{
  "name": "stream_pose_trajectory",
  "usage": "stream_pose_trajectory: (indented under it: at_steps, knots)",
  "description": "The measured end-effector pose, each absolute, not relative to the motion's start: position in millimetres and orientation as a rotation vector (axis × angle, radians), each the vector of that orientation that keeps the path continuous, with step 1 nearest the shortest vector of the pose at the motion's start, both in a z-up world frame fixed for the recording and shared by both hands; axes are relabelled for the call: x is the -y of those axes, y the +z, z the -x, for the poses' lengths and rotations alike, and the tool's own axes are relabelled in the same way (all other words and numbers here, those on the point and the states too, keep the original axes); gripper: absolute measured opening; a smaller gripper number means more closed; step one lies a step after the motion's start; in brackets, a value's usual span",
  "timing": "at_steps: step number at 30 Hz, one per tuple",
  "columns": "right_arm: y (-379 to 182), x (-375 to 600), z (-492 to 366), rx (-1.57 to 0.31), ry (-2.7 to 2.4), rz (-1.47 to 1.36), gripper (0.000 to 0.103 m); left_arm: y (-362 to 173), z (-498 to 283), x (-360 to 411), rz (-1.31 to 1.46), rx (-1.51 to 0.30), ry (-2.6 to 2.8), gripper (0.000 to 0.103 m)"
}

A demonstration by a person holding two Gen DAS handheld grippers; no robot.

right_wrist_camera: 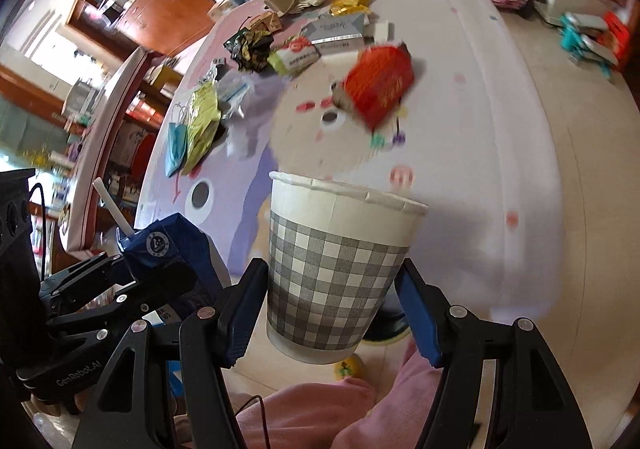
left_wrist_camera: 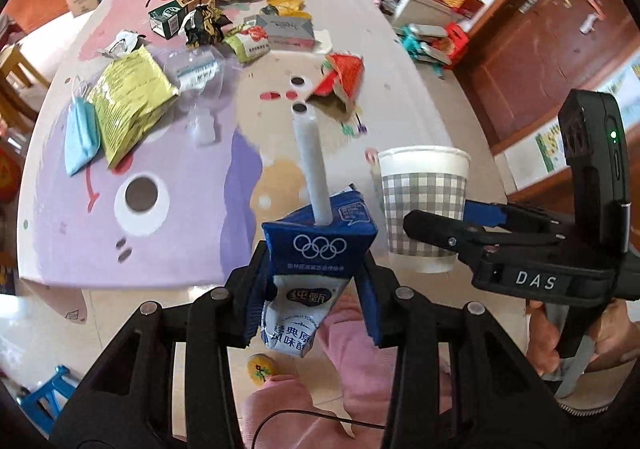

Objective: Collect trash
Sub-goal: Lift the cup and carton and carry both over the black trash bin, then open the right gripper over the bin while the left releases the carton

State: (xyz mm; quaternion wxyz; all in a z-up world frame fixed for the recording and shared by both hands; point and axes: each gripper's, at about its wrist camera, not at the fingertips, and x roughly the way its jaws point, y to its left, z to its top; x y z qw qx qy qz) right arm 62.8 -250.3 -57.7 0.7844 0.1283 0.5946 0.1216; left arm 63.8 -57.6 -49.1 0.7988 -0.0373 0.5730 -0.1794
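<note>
Left gripper (left_wrist_camera: 312, 301) clamped on a blue-and-white drink carton (left_wrist_camera: 316, 261) with a white straw (left_wrist_camera: 312, 165), held off the table edge, right gripper (right_wrist_camera: 332, 313) clamped on a grey-checked paper cup (right_wrist_camera: 336, 269) just beside it, wrappers, yellow packet (left_wrist_camera: 128, 101) and blue face mask (left_wrist_camera: 82, 137) scattered on the pastel table (left_wrist_camera: 192, 209)

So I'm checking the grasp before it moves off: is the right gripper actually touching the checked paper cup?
Touching. In the right wrist view both blue pads of the right gripper press against the sides of the checked paper cup, which hangs clear of the table.
</note>
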Motion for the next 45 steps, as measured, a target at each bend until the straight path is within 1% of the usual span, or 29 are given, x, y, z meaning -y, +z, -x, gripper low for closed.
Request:
stream_pose_trajectory:
  at_steps: [4, 9, 15, 19, 25, 28, 32, 33, 35, 38, 39, 41, 45]
  knots:
    - [-62.3, 237.4, -7.4, -1.263, 0.192, -0.322, 0.065, -56.1, -25.9, 42.1, 0.050, -1.221, -0.428, 0.037]
    - [-80.8, 230.0, 49.6, -1.328, 0.144, -0.347, 0.065, -75.9, 5.1, 37.7, 0.029, -1.247, -0.452, 0.037]
    - [-118.9, 233.1, 76.7, -1.404, 0.108, -0.341, 0.066, -121.4, 26.9, 46.4, 0.040, -1.316, -0.439, 0.037]
    - [-171.8, 234.8, 78.7, -1.436, 0.104, -0.345, 0.067, -171.4, 33.4, 53.3, 0.048, -1.345, -0.405, 0.037]
    - [-291.9, 238.7, 66.9, -1.485, 0.065, -0.311, 0.068, -264.4, 31.3, 58.2, 0.064, -1.342, -0.335, 0.037]
    - [-340.7, 236.1, 61.7, -1.510, 0.071, -0.281, 0.069, -313.3, 27.8, 59.4, 0.082, -1.351, -0.287, 0.037]
    - [-395.2, 230.2, 57.5, -1.531, 0.096, -0.259, 0.070, -361.4, 25.0, 62.0, 0.093, -1.342, -0.238, 0.037]
    - [-404.5, 229.5, 55.6, -1.534, 0.099, -0.253, 0.071, -373.4, 24.1, 62.8, 0.095, -1.343, -0.227, 0.037]
    - [-427.9, 227.4, 52.1, -1.549, 0.097, -0.253, 0.072, -394.2, 23.3, 65.6, 0.094, -1.355, -0.222, 0.039]
    - [-451.4, 225.9, 38.2, -1.569, 0.092, -0.274, 0.074, -420.7, 23.9, 68.9, 0.071, -1.360, -0.187, 0.050]
    - [-457.3, 226.1, 37.1, -1.571, 0.085, -0.271, 0.077, -425.5, 23.6, 69.9, 0.070, -1.363, -0.180, 0.053]
    - [-462.8, 225.5, 39.1, -1.574, 0.077, -0.265, 0.080, -433.5, 24.1, 69.3, 0.074, -1.375, -0.159, 0.054]
    - [-461.0, 226.0, 37.0, -1.575, 0.084, -0.252, 0.080, -429.9, 26.4, 60.5, 0.074, -1.385, -0.125, 0.056]
